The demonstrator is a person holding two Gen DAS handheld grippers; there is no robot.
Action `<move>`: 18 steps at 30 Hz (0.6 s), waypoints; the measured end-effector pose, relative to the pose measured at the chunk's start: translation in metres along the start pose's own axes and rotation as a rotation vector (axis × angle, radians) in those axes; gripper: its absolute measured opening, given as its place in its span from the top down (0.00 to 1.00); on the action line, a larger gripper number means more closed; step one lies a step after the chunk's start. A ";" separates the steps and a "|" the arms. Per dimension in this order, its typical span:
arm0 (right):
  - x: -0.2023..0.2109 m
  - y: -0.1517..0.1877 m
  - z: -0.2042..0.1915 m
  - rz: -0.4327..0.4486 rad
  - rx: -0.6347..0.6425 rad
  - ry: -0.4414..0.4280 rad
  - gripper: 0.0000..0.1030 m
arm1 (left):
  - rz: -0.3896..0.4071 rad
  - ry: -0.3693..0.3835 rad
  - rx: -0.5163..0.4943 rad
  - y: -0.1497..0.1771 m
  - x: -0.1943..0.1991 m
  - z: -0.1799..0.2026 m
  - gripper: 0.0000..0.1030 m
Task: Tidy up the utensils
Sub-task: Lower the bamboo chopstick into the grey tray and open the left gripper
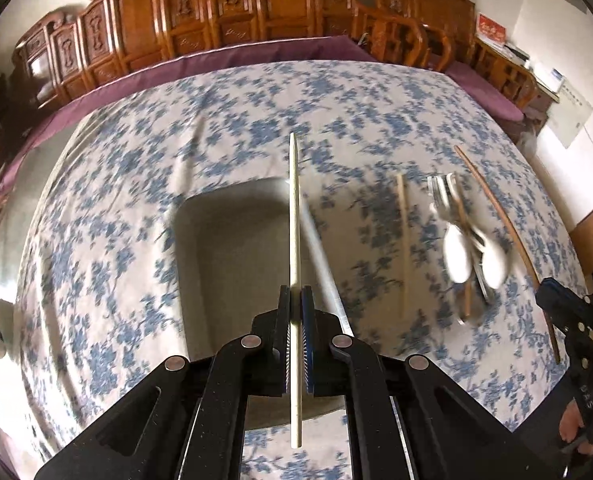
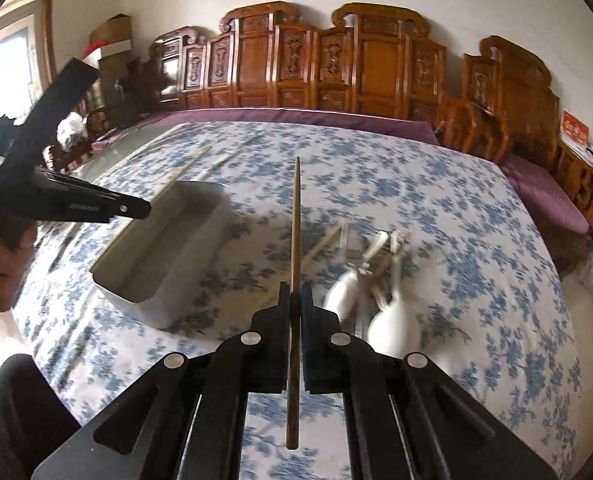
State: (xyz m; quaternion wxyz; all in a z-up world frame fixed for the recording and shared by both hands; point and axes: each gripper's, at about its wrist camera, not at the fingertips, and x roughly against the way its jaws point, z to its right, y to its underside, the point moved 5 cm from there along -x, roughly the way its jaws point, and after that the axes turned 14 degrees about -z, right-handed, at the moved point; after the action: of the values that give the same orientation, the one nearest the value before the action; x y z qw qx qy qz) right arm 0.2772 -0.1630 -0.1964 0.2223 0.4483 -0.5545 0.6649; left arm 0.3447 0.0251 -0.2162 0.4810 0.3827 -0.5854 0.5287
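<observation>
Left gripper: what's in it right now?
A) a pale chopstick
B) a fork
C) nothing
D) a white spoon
A: the left gripper is shut on a pale chopstick that runs out past its fingertips above the tray; the spoons and forks lie on the tablecloth to the right.

Your clearest passage is the bare floral tablecloth (image 2: 436,184) beyond and around the open grey tray (image 2: 164,248). The heap of spoons and forks (image 1: 468,240) with loose chopsticks (image 1: 403,240) obstructs the right side. Carved wooden furniture (image 2: 336,64) bounds the far edge.
</observation>
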 end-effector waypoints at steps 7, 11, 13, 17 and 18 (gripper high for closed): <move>-0.004 -0.018 -0.033 -0.006 0.046 -0.026 0.94 | -0.031 -0.008 0.015 0.004 -0.016 -0.018 0.96; -0.004 -0.025 -0.049 -0.008 0.074 -0.037 0.94 | -0.051 -0.008 0.035 0.004 -0.030 -0.028 0.94; -0.006 -0.029 -0.057 -0.011 0.084 -0.046 0.94 | -0.042 -0.006 0.039 0.005 -0.032 -0.033 0.87; -0.014 -0.036 -0.070 -0.021 0.094 -0.062 0.94 | -0.021 -0.001 0.056 0.008 -0.030 -0.042 0.78; -0.016 -0.038 -0.073 -0.025 0.094 -0.070 0.94 | -0.020 0.000 0.060 0.009 -0.029 -0.044 0.78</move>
State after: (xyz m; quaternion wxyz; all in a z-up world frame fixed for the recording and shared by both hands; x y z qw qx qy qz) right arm 0.2903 -0.0804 -0.1884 0.1898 0.4881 -0.5244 0.6713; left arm 0.3501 0.0686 -0.2474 0.4743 0.4028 -0.5656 0.5412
